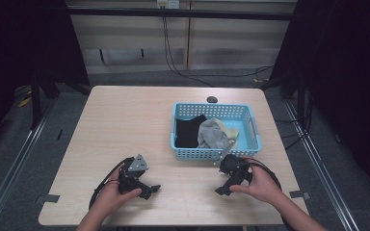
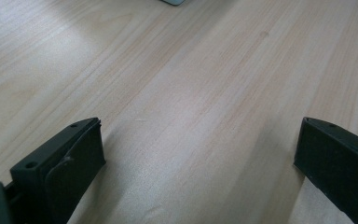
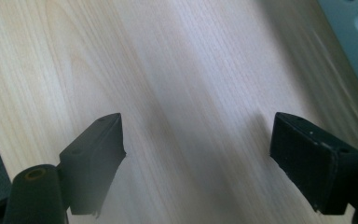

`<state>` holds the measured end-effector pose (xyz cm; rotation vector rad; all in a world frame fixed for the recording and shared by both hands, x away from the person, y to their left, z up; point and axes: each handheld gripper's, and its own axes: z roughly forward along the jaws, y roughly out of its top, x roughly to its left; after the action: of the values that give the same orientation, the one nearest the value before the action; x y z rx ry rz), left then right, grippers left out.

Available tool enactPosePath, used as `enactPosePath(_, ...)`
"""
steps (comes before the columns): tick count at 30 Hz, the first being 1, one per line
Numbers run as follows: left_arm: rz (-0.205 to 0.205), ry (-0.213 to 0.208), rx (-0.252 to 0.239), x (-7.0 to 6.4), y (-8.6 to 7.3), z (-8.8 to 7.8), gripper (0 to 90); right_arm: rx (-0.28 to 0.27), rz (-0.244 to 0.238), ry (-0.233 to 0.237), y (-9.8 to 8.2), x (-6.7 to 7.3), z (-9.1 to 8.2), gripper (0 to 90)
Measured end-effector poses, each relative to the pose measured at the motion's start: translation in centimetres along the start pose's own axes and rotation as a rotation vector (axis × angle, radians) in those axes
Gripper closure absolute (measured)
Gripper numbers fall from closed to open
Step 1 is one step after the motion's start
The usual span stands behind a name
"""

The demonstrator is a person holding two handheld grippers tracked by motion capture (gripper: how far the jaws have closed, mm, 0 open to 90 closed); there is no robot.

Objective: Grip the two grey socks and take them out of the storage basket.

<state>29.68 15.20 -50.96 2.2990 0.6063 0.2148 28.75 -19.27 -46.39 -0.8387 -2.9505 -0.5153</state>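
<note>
High view shows both hand-held grippers, left [image 1: 147, 188] and right [image 1: 224, 185], released over bare table [image 1: 125, 125]; socks [image 1: 214, 132] lie in basket [image 1: 212, 154] at 12 o'clock; the right should approach slowly.

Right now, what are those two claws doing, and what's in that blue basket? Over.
Left claw open, empty, over bare table. Right claw open, empty, near the blue basket. Basket holds black cloth and grey cloth. Nothing in the way.
</note>
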Motion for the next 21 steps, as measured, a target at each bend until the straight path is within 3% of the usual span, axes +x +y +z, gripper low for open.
enactPosePath(6, 0.000, 0.000, 0.000, 0.0, 0.0, 0.0, 0.7, 0.044, 0.002, 0.004, 0.5, -0.1, -0.9, 18.4)
enactPosePath(9, 0.000, 0.000, 0.000, 0.0, 0.0, 0.0, 0.7, 0.079, -0.023, 0.002, 1.0, -0.2, -1.8, 18.4)
enactPosePath(21, 0.000, 0.000, 0.001, 0.0, 0.0, 0.0, 0.6, 0.078, -0.044, -0.021, 3.1, -0.8, -5.2, 19.0)
